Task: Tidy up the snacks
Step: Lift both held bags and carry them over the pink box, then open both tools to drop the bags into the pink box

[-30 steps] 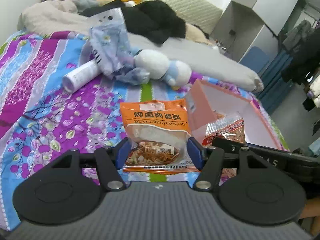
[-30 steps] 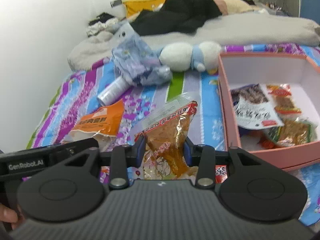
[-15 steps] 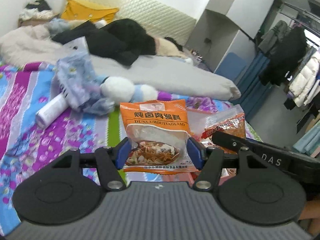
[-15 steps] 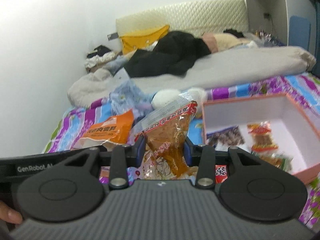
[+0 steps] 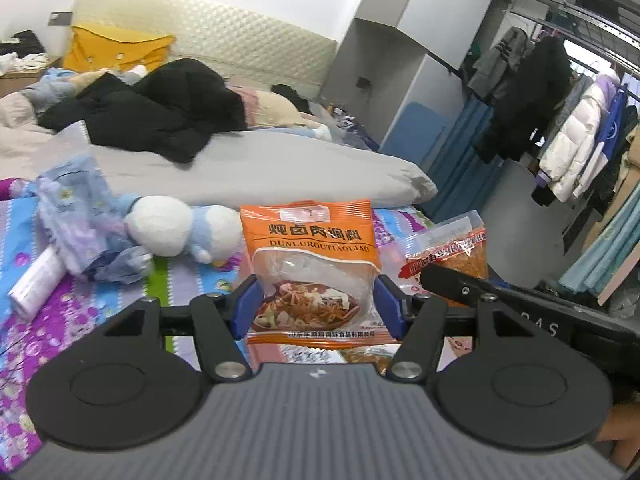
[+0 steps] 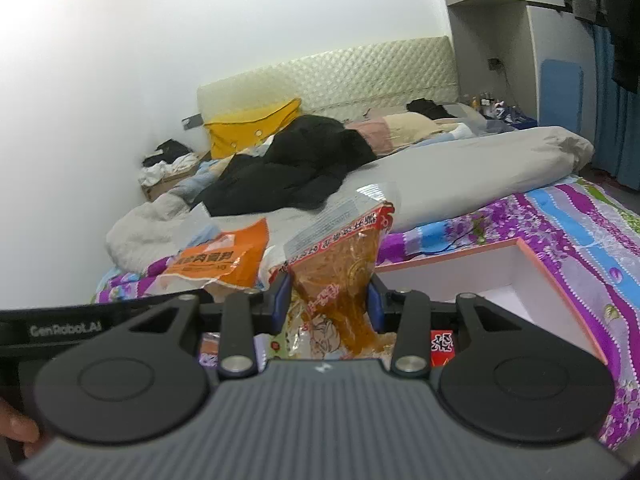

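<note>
My left gripper [image 5: 316, 306] is shut on an orange seasoning packet [image 5: 312, 264], held upright above the bed with its blue pads on both side edges. The same packet [image 6: 220, 258] shows at the left in the right wrist view. My right gripper [image 6: 326, 306] is shut on a clear bag of brown snack [image 6: 344, 268] with a red printed band. That bag [image 5: 452, 246] also appears to the right of the orange packet in the left wrist view. The pink box [image 6: 556, 276] with a white inside lies below and right of my right gripper, mostly hidden.
The bed has a purple and blue floral sheet [image 5: 48, 320]. On it lie a white and blue plush toy [image 5: 180, 230], a crumpled bluish bag [image 5: 80, 220], a white tube [image 5: 34, 280], a grey duvet [image 5: 260, 164] and black clothes [image 5: 160, 116]. Hanging coats [image 5: 560, 120] fill the right.
Both grippers have risen with their packets still held. The bed and box have dropped lower in both views, and the box contents have gone out of sight.
</note>
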`<state>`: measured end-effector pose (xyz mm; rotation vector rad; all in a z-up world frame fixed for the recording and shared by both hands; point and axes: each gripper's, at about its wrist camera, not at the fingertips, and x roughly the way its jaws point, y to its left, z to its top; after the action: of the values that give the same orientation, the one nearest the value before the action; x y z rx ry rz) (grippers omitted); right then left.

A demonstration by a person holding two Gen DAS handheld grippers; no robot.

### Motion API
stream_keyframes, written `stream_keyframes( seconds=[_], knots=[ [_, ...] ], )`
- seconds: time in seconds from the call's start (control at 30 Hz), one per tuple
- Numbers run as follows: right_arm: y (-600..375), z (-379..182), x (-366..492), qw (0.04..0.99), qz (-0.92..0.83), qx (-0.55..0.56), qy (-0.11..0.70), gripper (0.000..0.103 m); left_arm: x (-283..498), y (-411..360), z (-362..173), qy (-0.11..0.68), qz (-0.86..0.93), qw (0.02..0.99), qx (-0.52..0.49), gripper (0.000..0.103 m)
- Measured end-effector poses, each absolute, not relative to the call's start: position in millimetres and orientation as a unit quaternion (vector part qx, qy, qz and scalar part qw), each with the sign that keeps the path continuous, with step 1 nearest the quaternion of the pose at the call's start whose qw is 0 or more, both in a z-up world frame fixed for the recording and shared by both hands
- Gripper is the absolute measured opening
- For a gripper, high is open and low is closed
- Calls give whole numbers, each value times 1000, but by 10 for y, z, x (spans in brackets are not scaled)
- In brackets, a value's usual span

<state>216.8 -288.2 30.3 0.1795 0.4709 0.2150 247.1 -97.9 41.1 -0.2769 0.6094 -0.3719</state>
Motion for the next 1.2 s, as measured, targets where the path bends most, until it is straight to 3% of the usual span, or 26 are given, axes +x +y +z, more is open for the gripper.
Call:
stream_keyframes(
  seconds=[0.3,0.9,1.07,1.1,1.17,1.2],
  knots=[
    [-3260,108,2532,963,79,98,238,42,3149,-1472,154,327,-201,917,-110,66],
    [-3738,-1202,3503,916,9,141,374,43,4451,-2092,-1171,434,-249,864,-51,66],
    [-3775,-1378,3559,907,-5,141,397,54,4559,-2135,-1407,445,-249,858,-57,68],
    [-3778,-1401,3568,906,-11,138,401,55,4567,-2128,-1418,446,-246,859,-60,70],
    [-3787,-1439,3580,903,-19,138,406,68,4558,-2122,-1407,448,-244,858,-57,83],
    [-3790,-1444,3562,903,-21,143,405,69,4547,-2122,-1395,447,-243,859,-51,84]
  ],
)
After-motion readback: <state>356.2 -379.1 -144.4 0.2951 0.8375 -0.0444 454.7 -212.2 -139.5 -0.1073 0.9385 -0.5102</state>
